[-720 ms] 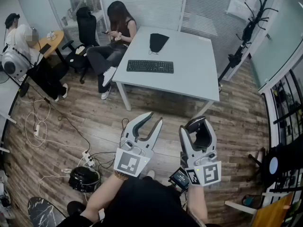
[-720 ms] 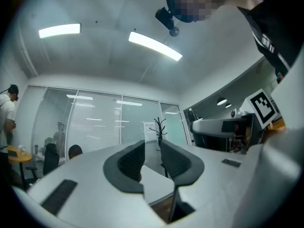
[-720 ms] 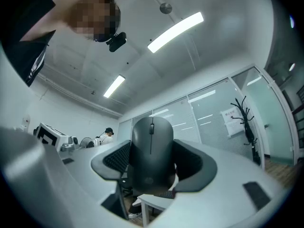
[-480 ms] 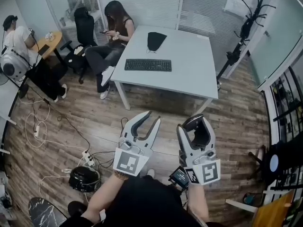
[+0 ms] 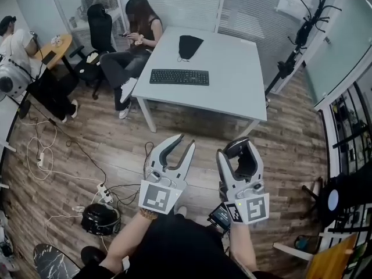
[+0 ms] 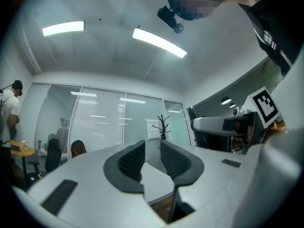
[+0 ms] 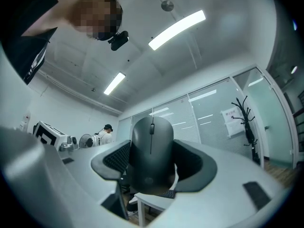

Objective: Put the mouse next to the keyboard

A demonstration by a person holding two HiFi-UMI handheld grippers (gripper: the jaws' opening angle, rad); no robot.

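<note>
A dark grey mouse (image 7: 152, 156) stands upright between the pads of my right gripper (image 7: 153, 164), which is shut on it. In the head view that gripper (image 5: 240, 156) hangs over the wooden floor, short of the table, with the mouse (image 5: 237, 148) at its tips. A black keyboard (image 5: 179, 77) lies on the white table (image 5: 232, 80), toward its left side. My left gripper (image 5: 182, 145) is beside the right one, jaws a little apart with nothing between them. Its own view shows the same narrow, empty gap (image 6: 152, 156).
A black cloth item (image 5: 189, 45) lies on the table behind the keyboard. A person (image 5: 135, 36) sits at the table's left end by a black chair (image 5: 100, 27). Another person (image 5: 14, 45) is far left. Cables (image 5: 46, 150), a power strip (image 5: 104, 193) and a round black device (image 5: 100, 218) lie on the floor. A coat rack (image 5: 302, 34) stands right.
The table and keyboard have slid slightly left and up in the head view. Both grippers keep their pose, and the mouse stays gripped.
</note>
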